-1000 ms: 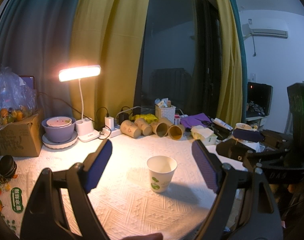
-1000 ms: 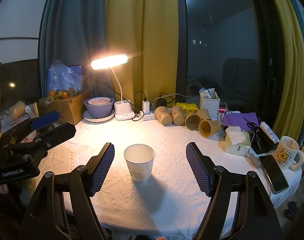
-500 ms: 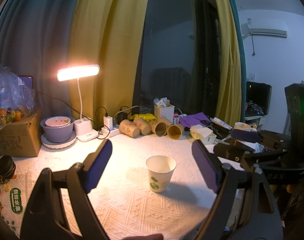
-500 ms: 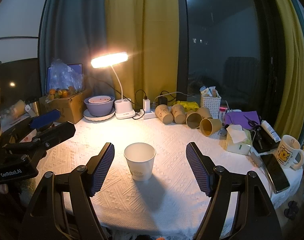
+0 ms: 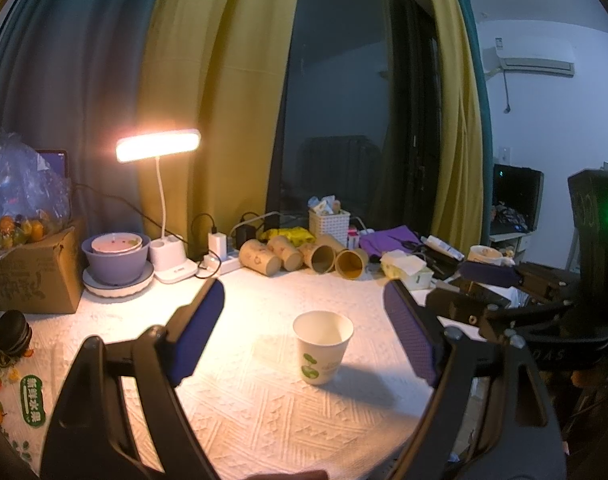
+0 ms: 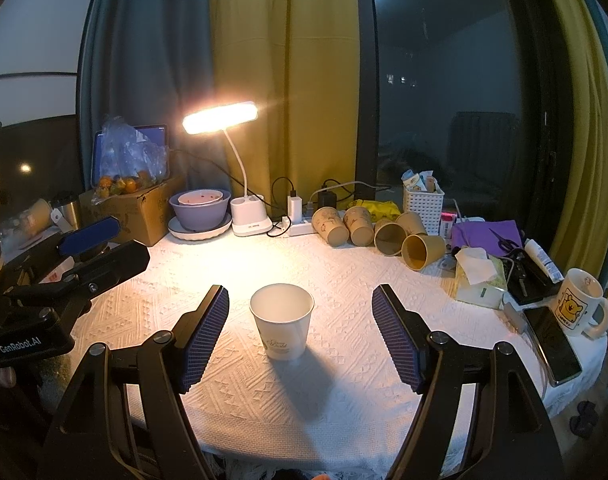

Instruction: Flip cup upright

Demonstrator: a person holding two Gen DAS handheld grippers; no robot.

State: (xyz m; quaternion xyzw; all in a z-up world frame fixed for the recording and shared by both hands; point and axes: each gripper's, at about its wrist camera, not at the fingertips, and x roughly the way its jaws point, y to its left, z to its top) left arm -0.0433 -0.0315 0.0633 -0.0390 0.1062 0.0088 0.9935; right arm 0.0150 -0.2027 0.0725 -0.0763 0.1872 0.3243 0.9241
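A white paper cup (image 5: 322,346) with a green print stands upright, mouth up, on the white textured tablecloth (image 5: 263,408). It also shows in the right wrist view (image 6: 282,320). My left gripper (image 5: 304,336) is open and empty, its blue pads either side of the cup and short of it. My right gripper (image 6: 299,332) is open and empty too, the cup standing just ahead between its pads. Each gripper shows at the edge of the other's view.
Several brown paper cups (image 6: 378,232) lie on their sides at the back. A lit desk lamp (image 6: 245,200), purple bowl (image 6: 199,210), cardboard box (image 6: 137,208) and white basket (image 6: 423,202) stand behind. A tissue pack (image 6: 480,276), phone (image 6: 552,344) and mug (image 6: 580,308) sit right.
Both grippers stay open. The views have shifted only slightly; the cup has not moved.
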